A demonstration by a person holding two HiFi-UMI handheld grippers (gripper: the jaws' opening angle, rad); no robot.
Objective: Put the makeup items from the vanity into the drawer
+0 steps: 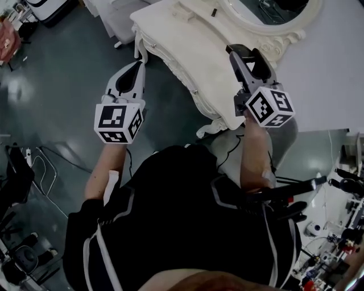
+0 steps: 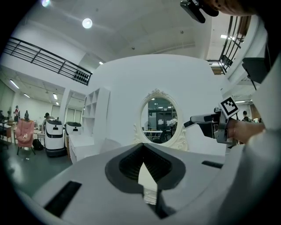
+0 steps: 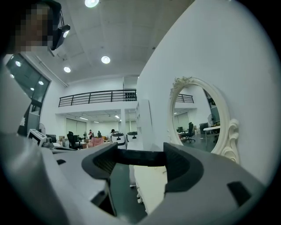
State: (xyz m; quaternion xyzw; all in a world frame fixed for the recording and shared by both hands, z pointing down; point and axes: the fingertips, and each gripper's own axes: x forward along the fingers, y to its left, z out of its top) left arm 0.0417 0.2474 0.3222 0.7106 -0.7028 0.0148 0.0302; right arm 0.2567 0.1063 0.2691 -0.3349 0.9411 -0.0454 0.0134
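Left gripper (image 1: 139,55): jaws closed tip to tip, nothing between them, held over the floor just off the vanity's (image 1: 187,51) left corner. Right gripper (image 1: 243,52): jaws set apart, clamped on a dark stick-shaped item (image 3: 140,158) lying across the tips; exact kind not readable. It's above the vanity top. One more small dark item (image 1: 214,11) lies further back by the oval mirror (image 1: 267,23).

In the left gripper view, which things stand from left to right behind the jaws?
pink armchair → white boxy robot with dark top → tall white open shelf → oval mirror in ornate white frame → right gripper
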